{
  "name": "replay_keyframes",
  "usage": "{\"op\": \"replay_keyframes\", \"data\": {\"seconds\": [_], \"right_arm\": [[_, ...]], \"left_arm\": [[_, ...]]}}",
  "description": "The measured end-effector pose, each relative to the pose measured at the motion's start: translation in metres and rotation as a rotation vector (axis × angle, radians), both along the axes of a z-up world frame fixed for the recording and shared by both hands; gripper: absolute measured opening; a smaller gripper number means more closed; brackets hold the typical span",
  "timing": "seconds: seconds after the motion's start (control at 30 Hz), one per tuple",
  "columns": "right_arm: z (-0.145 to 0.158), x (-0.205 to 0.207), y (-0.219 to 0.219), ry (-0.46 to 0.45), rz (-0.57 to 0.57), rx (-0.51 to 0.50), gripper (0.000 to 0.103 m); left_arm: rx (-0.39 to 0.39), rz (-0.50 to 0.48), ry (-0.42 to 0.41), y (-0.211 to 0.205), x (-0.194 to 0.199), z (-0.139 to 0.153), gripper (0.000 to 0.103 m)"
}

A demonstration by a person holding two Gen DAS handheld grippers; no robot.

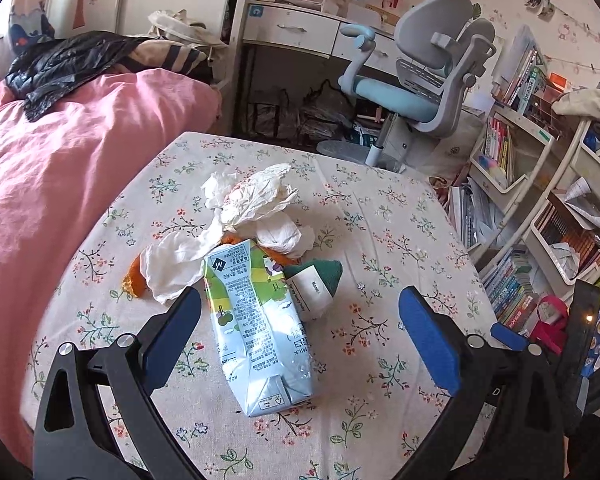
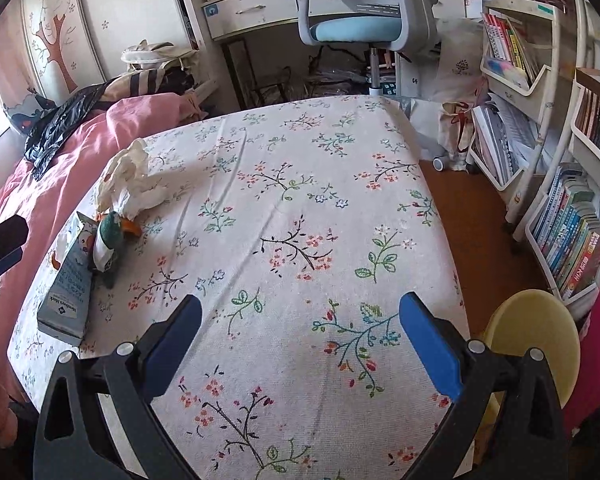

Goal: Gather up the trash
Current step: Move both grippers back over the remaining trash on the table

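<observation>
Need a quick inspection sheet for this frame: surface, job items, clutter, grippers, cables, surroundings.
Surface: floral cloth over table, wrinkled.
Job's things: milk carton lying flat; crumpled tissues beyond it; orange scrap under the tissues.
Clutter: green roll with a white label, touching the carton.
Grippers: left gripper open, jaws either side of the carton, not gripping; right gripper open over bare cloth.
Cables: nothing seen.
Surroundings: pink bedding, desk chair, bookshelves, yellow stool.

table (image 2: 340,200) | floral cloth | milk carton (image 1: 256,332), crumpled tissues (image 1: 252,196)
</observation>
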State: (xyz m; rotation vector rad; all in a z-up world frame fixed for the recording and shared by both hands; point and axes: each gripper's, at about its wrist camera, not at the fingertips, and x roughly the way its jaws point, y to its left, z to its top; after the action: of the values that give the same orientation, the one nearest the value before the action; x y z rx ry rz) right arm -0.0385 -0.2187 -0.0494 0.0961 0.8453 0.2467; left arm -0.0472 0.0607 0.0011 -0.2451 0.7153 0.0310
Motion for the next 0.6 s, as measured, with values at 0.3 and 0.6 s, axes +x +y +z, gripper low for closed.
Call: {"op": "replay_keyframes", "data": {"seconds": [0.3, 0.6], "right_arm": [[0.0000, 0.0004, 0.0002, -0.001, 0.000, -0.001, 0.095], [0.0001, -0.0005, 0.0001, -0.002, -0.002, -0.005, 0.095]], "left_arm": [[-0.005, 0.007, 0.006, 0.0029, 0.0010, -0.0010, 0.096], [-0.004, 0.013, 0.013, 0.0053, -0.0009, -0.0036, 0.096]]}}
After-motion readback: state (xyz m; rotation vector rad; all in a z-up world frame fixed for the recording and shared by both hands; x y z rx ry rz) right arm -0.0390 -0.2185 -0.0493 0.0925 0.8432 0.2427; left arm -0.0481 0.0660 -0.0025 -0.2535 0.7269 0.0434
